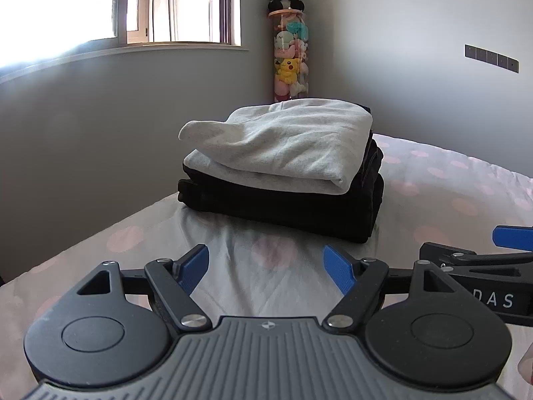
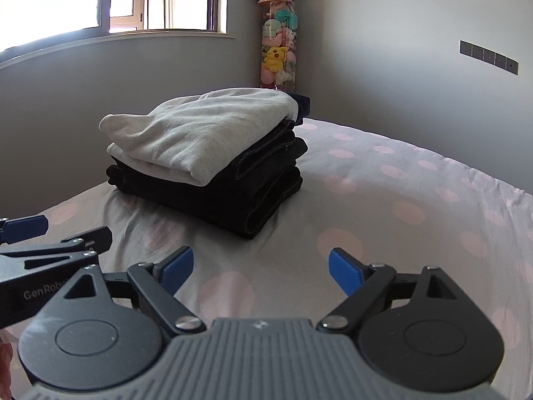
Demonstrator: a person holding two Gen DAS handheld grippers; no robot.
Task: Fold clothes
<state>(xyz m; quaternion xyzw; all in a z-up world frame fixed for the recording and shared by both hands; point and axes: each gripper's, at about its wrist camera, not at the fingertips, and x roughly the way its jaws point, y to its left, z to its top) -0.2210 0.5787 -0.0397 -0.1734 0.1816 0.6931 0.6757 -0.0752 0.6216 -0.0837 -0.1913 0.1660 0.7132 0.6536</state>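
A stack of folded clothes sits on the bed ahead of both grippers. A light grey folded garment [image 1: 283, 143] lies on top of dark folded trousers [image 1: 283, 206]; the right wrist view shows the same grey garment [image 2: 200, 133] and dark trousers [image 2: 246, 193]. My left gripper [image 1: 266, 266] is open and empty, low over the sheet, short of the stack. My right gripper [image 2: 260, 266] is open and empty, to the right of the left one and also short of the stack. Each gripper shows at the edge of the other's view.
The bed [image 2: 399, 183] has a grey sheet with pink dots. A tall clear tube of plush toys [image 1: 291, 56] with a panda on top stands in the corner behind the stack. A window [image 1: 100, 3] is at the upper left, wall switches [image 1: 491, 58] at the right.
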